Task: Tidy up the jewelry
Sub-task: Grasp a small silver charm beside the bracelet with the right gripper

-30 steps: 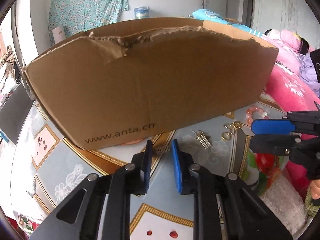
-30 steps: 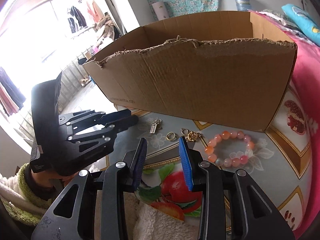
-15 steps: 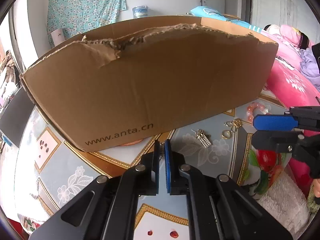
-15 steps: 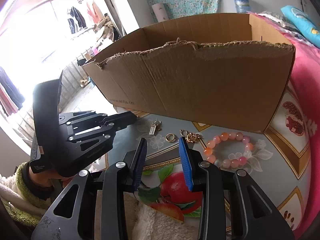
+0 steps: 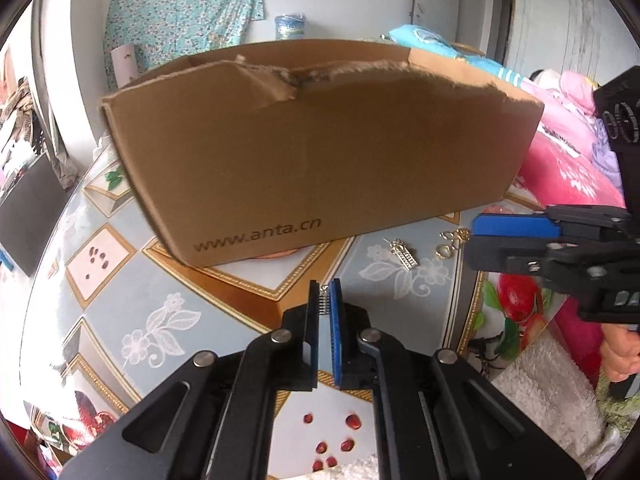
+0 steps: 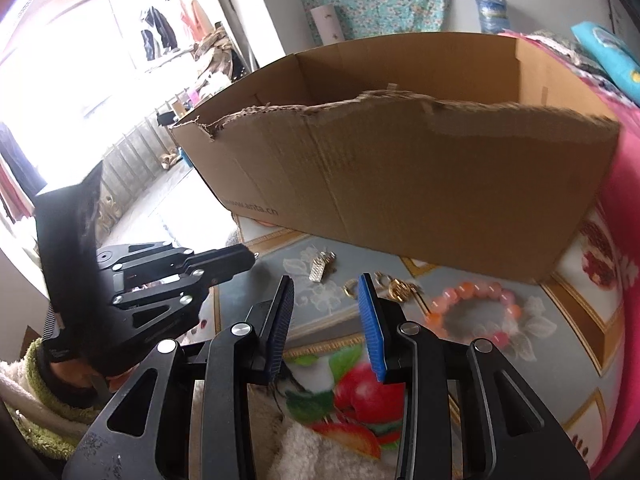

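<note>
The left tool (image 5: 325, 300) is pinched shut on a small silver piece (image 5: 323, 301) (likely an earring) just above the table (image 5: 168, 280); the right tool (image 6: 326, 312) hangs half-spread and empty; the rest — a silver charm (image 6: 322, 266), gold rings (image 6: 394, 286) and a pink bead bracelet (image 6: 472, 308) — lies before the cardboard box (image 6: 400, 184); most sorting seems left.

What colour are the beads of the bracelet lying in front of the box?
Pink and orange; the bracelet shows best in the right wrist view.
</note>
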